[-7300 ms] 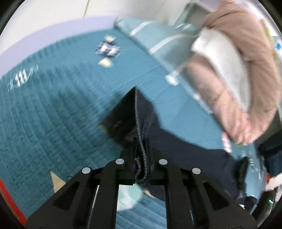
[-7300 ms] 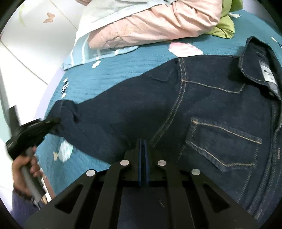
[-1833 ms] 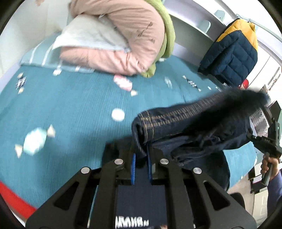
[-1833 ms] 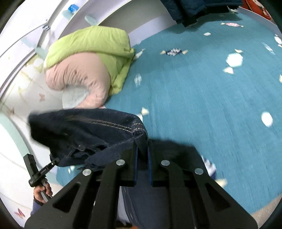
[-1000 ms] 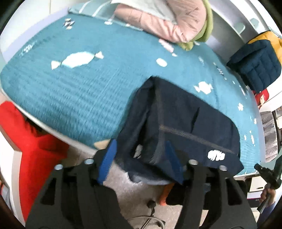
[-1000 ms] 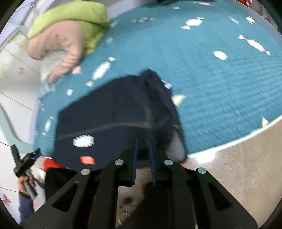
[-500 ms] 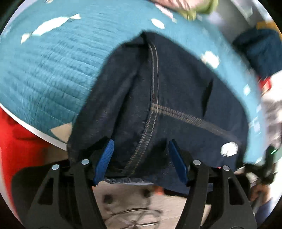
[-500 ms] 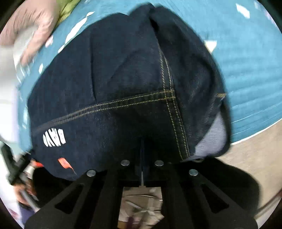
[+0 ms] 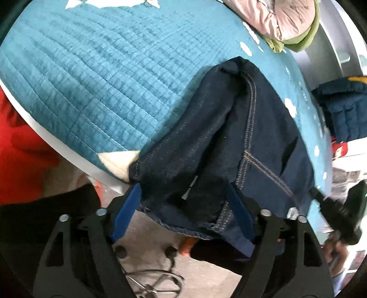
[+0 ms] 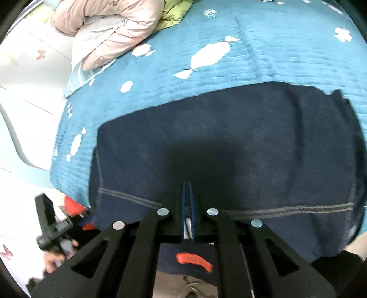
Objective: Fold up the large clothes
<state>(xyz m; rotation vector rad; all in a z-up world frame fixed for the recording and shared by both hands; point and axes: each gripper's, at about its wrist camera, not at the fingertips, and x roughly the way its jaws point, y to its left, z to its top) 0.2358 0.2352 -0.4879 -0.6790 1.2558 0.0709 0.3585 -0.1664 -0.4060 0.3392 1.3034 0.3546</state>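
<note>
The dark denim garment (image 10: 229, 146) lies spread on the teal quilted bedspread (image 10: 263, 57), its near hem hanging over the bed's edge toward the person, likely so both tools can reach it without leaning in. In the right wrist view it fills the middle of the frame, with a stitched seam running from 9 to 3 o'clock just ahead of the tool. The right gripper (image 10: 187, 206) has its blue pads pressed together with only a sliver between them, right at that seam; whether cloth is pinched there I cannot tell, since the pads look closed above the fabric rather than around an edge. In the left wrist view the left gripper (image 9: 183, 206) stands wide, its blue pads (image 9: 127, 206) either side of the bunched hem, so the cloth sits between them but is not clamped. That reads as a corner let go, or about to be taken. At 12 to 1 o'clock in the left view a pink and green quilt (image 9: 286, 20) is piled well apart from the denim, and a navy puffer jacket (image 9: 341, 110) lies at 3 o'clock
</note>
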